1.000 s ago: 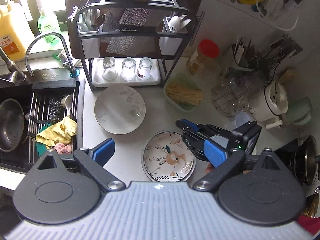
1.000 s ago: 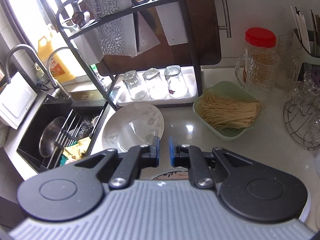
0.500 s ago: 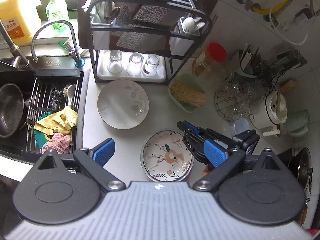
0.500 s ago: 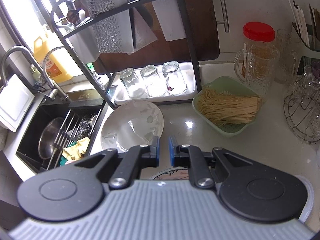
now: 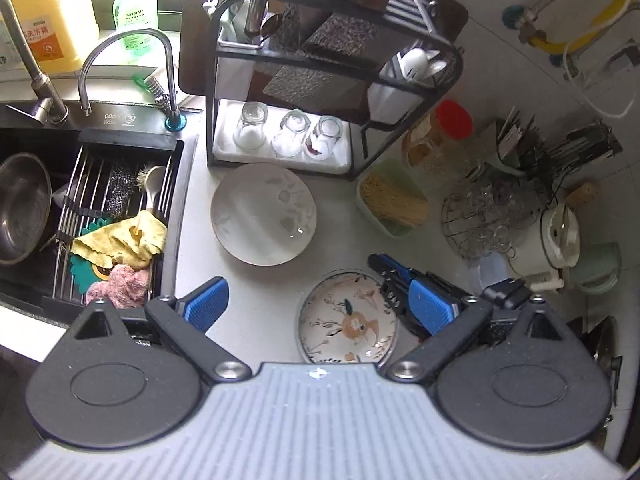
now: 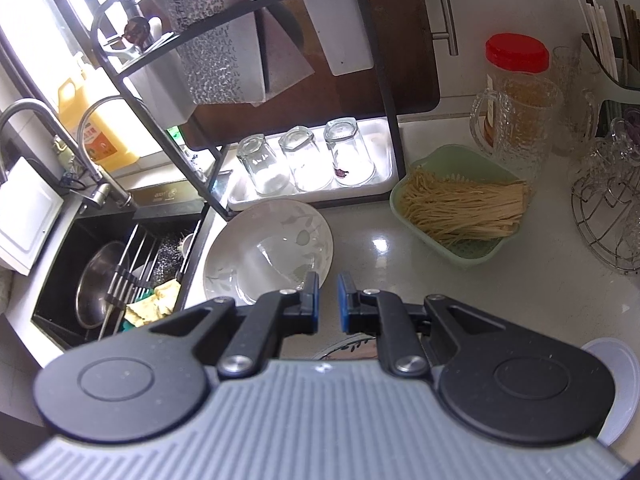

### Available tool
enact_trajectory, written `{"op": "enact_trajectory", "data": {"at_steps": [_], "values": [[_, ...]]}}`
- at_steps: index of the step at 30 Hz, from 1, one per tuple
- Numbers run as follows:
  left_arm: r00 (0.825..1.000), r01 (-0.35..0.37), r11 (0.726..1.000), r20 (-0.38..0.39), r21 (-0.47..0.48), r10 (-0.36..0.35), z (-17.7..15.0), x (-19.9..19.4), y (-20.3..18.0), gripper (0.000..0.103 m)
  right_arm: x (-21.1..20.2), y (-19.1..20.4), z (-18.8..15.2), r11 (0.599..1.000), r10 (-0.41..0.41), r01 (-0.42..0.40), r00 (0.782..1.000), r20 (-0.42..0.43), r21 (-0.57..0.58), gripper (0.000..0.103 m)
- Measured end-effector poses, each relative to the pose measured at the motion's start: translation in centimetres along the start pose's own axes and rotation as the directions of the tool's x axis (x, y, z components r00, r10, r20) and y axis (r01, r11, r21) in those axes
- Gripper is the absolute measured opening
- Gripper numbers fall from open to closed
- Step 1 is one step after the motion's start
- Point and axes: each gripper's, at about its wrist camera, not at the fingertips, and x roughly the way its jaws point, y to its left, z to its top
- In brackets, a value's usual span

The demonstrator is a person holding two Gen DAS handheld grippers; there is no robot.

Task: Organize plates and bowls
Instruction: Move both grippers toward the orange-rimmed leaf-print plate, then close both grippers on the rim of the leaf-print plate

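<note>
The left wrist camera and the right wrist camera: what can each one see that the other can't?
Only the left wrist view shows the whole flowered plate, the pink cloth in the sink rack, the green soap bottle, and both tools together: the open left hand-held gripper and the right hand-held gripper beside the plate. Only the right wrist view shows the right hand-held gripper's pads almost together, nothing visible between them. Both show the white bowl, three upturned glasses, the noodle basket and the red-lidded jar.

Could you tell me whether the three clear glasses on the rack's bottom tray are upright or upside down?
Upside down: the three clear glasses rest rims-down on the white tray, bases upward.
</note>
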Motion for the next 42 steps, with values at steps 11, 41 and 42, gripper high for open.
{"op": "enact_trajectory", "data": {"at_steps": [11, 41, 42], "values": [[0.999, 0.050, 0.993, -0.006, 0.110, -0.050, 0.3, 8.8, 4.8, 0.099, 2.5, 0.2, 0.4, 0.996, -0.032, 0.031, 0.999, 0.014, 0.079, 0.014], [0.991, 0.062, 0.995, -0.119, 0.073, -0.053, 9.4, 29.7, 16.0, 0.099, 14.3, -0.1, 0.5, 0.955, -0.111, 0.144, 0.984, -0.139, 0.258, 0.041], [0.992, 0.057, 0.995, -0.116, 0.079, -0.048, 9.5, 30.1, 16.1, 0.098, 14.6, -0.3, 0.5, 0.954, -0.106, 0.141, 0.984, -0.142, 0.264, 0.042]]}}
